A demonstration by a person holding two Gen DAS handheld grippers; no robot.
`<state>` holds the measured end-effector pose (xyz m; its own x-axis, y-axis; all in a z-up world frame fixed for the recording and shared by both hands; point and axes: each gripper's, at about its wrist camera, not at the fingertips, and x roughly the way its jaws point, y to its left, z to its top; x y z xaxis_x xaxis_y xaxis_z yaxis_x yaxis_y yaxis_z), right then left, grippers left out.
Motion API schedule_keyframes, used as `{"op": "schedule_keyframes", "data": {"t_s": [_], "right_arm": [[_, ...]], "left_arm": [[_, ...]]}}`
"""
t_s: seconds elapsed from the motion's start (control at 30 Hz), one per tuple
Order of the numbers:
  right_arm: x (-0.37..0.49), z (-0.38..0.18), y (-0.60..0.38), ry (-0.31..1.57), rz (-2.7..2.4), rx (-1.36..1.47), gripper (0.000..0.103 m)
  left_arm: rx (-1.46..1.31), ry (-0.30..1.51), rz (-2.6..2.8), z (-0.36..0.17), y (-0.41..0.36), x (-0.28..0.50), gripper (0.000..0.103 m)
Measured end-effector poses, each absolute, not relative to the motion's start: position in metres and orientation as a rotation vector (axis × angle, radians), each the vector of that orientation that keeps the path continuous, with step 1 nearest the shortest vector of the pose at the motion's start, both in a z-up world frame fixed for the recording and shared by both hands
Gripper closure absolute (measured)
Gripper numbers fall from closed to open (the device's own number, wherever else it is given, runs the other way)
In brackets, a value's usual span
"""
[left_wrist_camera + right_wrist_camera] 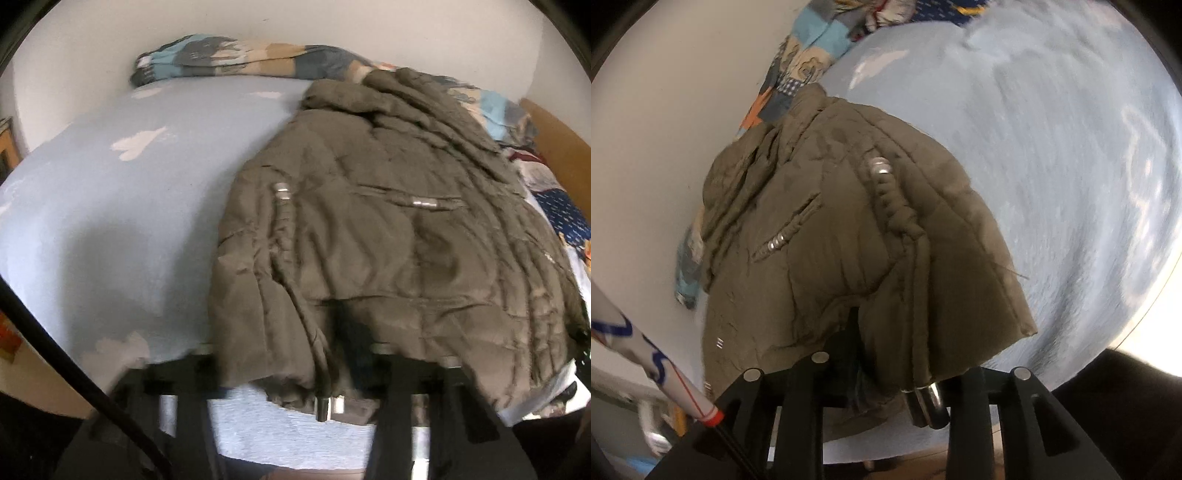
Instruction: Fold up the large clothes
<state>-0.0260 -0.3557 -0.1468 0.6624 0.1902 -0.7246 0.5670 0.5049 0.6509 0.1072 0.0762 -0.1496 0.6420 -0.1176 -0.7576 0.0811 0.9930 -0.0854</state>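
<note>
An olive-brown padded jacket lies on a light blue bed sheet, with its collar at the far end and its hem towards me. In the left wrist view the hem bunches between the black fingers of my left gripper, which is shut on it; fabric hides the fingertips. Metal cord ends hang from the hem. In the right wrist view the same jacket drapes over my right gripper, which is shut on the hem beside the metal cord ends.
A patterned duvet is piled along the white wall at the far side of the bed and reaches behind the jacket. A wooden board stands at the right. A black cable crosses the lower left. Open sheet spreads beside the jacket.
</note>
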Motion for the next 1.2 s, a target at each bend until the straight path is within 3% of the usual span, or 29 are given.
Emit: {"op": "schedule_keyframes", "data": {"t_s": [0.03,0.1,0.3,0.73,1.2], "right_arm": [[-0.026,-0.147,-0.356,0.849,-0.261,1.048,0.074],[-0.026,-0.14,-0.353,0.831,-0.257,1.008,0.085],[-0.03,-0.094,-0.331,0.755,-0.284,0.764,0.091],[-0.047,-0.027,-0.31,0.622,-0.222,0.607,0.093],[0.025,0.067,-0.342,0.491,-0.172,0.522,0.093]], "left_arm": [[-0.009,0.84,-0.112,-0.146,0.071,0.104,0.077],[0.039,0.8,-0.116,-0.139,0.065,0.098,0.081],[0.12,0.707,-0.117,-0.122,0.058,0.085,0.083],[0.136,0.537,-0.154,-0.062,0.062,0.066,0.085],[0.144,0.402,-0.183,0.045,0.047,0.151,0.084]]}}
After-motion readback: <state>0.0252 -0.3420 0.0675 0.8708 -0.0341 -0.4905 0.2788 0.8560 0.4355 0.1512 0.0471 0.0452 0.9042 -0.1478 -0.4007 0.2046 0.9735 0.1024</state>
